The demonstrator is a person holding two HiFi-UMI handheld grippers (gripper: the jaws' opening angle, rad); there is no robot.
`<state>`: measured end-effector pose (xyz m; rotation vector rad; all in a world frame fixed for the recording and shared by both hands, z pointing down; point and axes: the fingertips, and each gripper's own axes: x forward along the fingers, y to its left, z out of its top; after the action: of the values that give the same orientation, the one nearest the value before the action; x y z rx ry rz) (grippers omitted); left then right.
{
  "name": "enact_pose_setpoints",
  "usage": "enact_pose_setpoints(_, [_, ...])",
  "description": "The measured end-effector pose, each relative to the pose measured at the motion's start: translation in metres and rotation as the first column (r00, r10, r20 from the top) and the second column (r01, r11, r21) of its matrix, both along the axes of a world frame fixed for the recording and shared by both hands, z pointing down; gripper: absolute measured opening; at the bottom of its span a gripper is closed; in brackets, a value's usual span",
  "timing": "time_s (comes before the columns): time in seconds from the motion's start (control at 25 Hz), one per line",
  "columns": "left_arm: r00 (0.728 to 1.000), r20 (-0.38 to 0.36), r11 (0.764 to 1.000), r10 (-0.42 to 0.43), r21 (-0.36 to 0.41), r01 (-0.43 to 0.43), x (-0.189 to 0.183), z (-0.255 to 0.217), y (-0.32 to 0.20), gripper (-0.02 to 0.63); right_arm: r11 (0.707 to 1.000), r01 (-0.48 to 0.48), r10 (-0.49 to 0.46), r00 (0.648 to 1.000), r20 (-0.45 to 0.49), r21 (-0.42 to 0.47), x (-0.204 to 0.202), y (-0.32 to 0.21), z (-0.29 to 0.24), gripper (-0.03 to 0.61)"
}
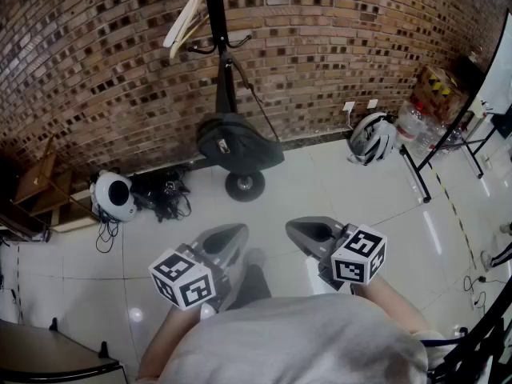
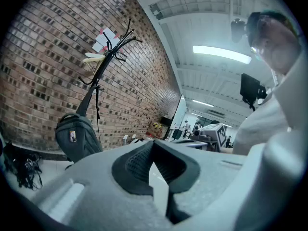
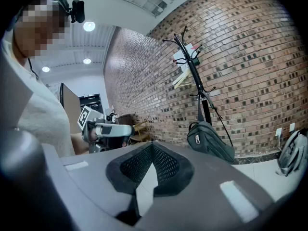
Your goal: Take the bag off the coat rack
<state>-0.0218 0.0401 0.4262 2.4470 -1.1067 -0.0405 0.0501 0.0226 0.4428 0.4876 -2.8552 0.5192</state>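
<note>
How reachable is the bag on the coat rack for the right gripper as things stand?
Probably not yet: the bag hangs well beyond the right gripper, though only bare floor lies between.

a dark bag (image 1: 238,146) hangs from the coat rack (image 1: 214,16).

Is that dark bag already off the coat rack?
No, the bag hangs by its strap from the coat rack in front of the brick wall.

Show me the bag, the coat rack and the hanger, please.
bag (image 1: 236,146), head view, middle of its dark body
coat rack (image 1: 214,14), head view, its black pole
hanger (image 1: 184,21), head view, its pale arm
</note>
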Motion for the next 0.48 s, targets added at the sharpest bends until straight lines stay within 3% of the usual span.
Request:
enact_pose_setpoints(0.16, [1.0,0.026,0.999,0.004,0.053,-0.006,-0.044,0.004,-0.085,0.0,0.999,-0.028,0.028,1.0,-0.014,-0.027,-0.037,-0.086,0.005,-0.002])
enact_pose_setpoints(0.48, [0.999,0.049,0.999,0.008,0.032,-0.009,-0.122,0.01,-0.241,0.0,0.997,-0.061,0.057,0.996,-0.072,-0.055,-0.11,-0.228,0.003,-0.002])
